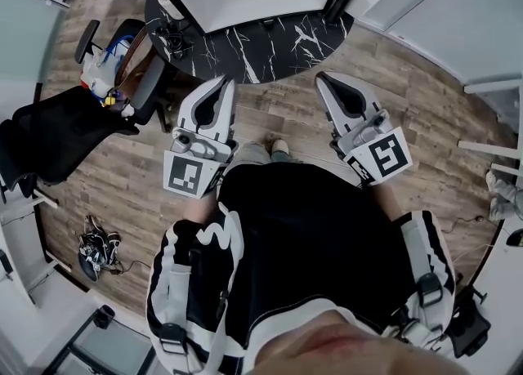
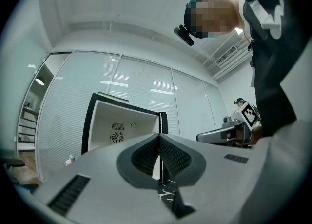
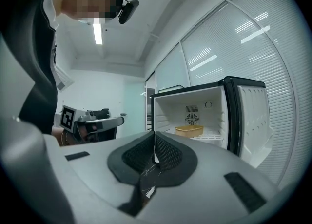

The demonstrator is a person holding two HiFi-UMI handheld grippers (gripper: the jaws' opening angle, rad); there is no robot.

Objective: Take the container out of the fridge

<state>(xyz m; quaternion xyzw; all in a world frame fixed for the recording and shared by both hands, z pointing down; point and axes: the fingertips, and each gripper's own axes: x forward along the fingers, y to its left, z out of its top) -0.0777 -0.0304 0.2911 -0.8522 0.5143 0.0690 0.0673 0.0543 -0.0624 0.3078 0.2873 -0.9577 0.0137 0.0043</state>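
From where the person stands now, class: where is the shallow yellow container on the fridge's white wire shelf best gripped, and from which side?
Pinch the near rim of the shallow yellow container, coming in level through the open front of the fridge. It sits upright and open-topped on the white wire shelf, so its front wall probably offers the easiest hold.

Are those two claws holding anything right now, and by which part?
Nothing is held. The left gripper and the right gripper are both shut and empty; the yellow container sits in the open fridge.
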